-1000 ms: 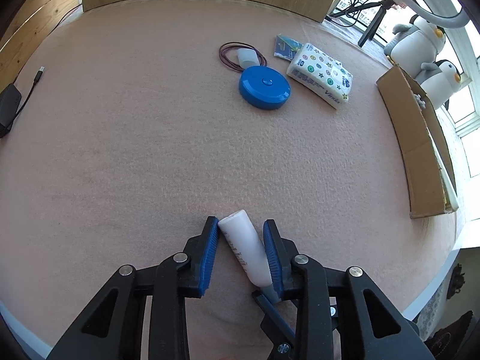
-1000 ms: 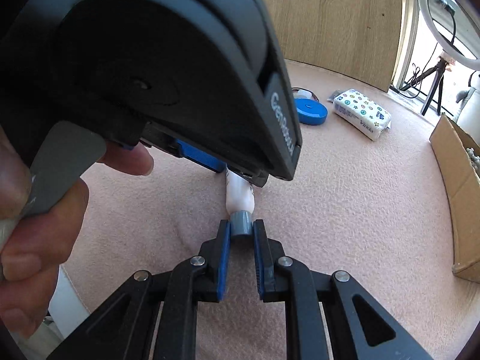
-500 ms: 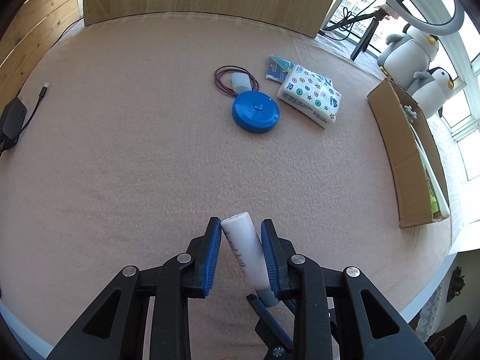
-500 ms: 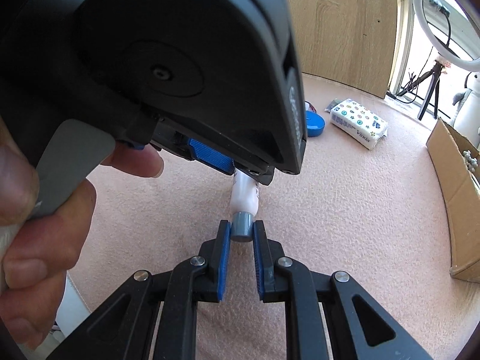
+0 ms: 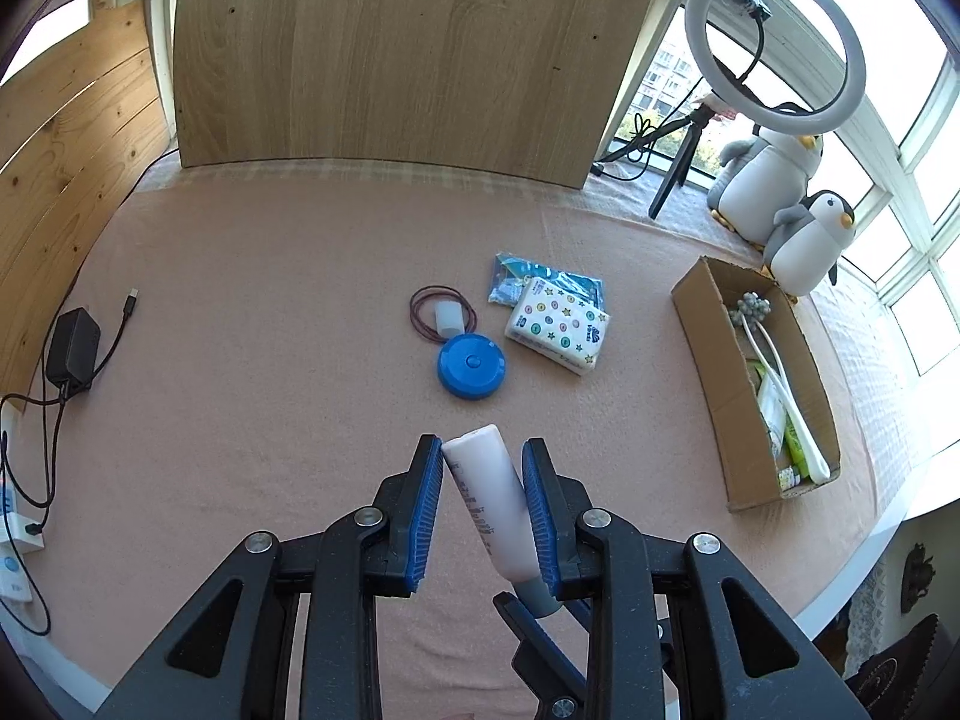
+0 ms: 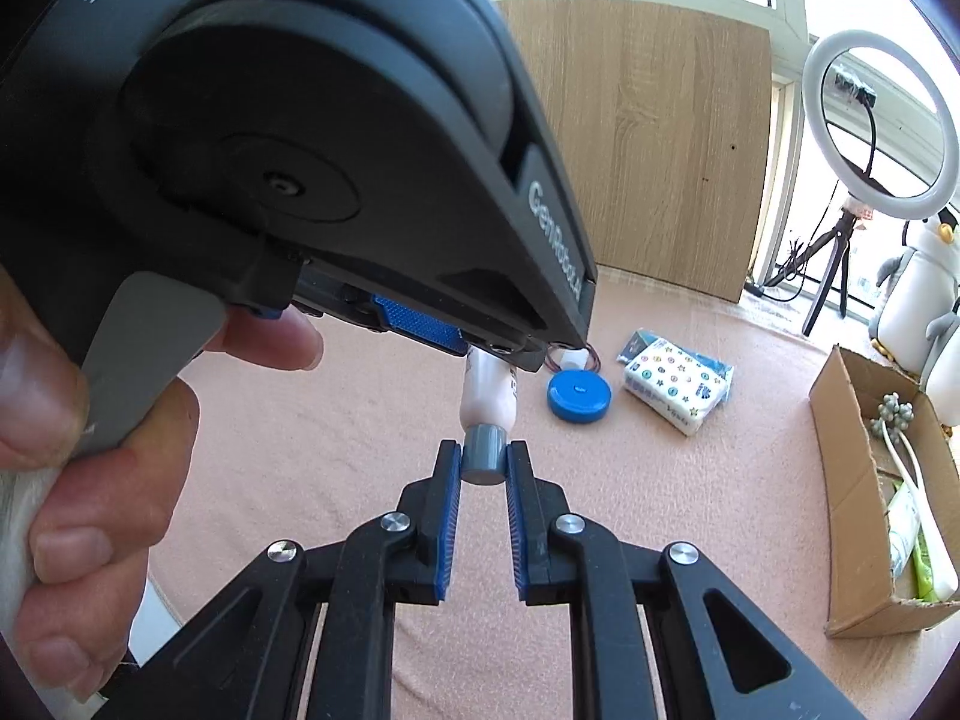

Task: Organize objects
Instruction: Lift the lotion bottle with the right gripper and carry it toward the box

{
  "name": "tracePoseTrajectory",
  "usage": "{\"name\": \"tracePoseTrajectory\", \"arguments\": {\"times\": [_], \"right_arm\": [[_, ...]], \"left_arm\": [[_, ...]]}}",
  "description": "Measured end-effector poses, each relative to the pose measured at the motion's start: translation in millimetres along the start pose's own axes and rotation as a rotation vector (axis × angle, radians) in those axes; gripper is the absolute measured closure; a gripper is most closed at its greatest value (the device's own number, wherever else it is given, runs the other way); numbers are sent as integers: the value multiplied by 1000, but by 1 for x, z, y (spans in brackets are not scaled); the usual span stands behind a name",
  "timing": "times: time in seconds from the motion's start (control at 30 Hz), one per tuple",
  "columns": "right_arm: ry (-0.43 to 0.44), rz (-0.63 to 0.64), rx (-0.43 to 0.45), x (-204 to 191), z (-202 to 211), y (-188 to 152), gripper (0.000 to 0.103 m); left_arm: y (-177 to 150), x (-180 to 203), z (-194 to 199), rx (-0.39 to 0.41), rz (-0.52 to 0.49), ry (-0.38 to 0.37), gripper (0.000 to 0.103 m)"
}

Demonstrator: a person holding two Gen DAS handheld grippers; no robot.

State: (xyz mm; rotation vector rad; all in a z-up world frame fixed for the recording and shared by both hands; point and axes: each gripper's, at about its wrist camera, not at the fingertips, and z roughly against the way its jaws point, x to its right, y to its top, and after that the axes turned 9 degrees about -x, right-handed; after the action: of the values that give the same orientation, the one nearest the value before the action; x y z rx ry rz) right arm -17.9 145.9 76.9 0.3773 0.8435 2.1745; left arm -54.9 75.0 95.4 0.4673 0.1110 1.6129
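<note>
The tube (image 5: 495, 501) hangs in the air above the near part of the table, held at both ends: the left gripper (image 5: 483, 510) is clamped across its pale body, and the right gripper (image 6: 483, 471) is pinched tight on its grey cap (image 6: 483, 455). In the left wrist view the tube lies slanted between the blue pads, its flat crimped end toward 11 o'clock and the cap toward 5 o'clock.

It looks light and soft-walled, so a hard squeeze on the body would likely dent it or push the contents toward the cap; the smooth plastic may also slide in the pads. The stiff cap and the shoulder just behind it seem the safest places to hold (the crimped end would do as well). With the cap in one grip and the body in the other, a twist could loosen the cap, which may or may not be wanted.

Beyond it, at about 12 o'clock in the left view, lie a blue round tin (image 5: 471, 367), a loop of dark cord (image 5: 443, 319) around a small white thing, and a spotted tissue pack (image 5: 558, 333) resting on a blue packet (image 5: 543, 273). At 3 o'clock stands an open cardboard box (image 5: 714, 348) already holding several items, probably the tube's destination.

The table wears a pink, slightly fuzzy cloth (image 5: 270, 330), soft enough to cushion a set-down. A wooden panel (image 5: 390, 48) stands behind, with a ring light (image 5: 774, 36) and two plush penguins (image 5: 807, 240) by sunny windows at 2 o'clock.
</note>
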Motion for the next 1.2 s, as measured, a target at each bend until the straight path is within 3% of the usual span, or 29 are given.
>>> {"name": "tracePoseTrajectory", "arguments": {"times": [0.23,0.67,1.2], "right_arm": [[-5,6,44,-15,17,-6,90],[-15,-31,76,-3,34,-10,90],[-101,-187,111,71,47,-32,90]], "left_arm": [[4,3,16,30,-9,4,73],[8,33,17,39,-74,24,73],[22,139,-14,7,-270,-3,73]]}}
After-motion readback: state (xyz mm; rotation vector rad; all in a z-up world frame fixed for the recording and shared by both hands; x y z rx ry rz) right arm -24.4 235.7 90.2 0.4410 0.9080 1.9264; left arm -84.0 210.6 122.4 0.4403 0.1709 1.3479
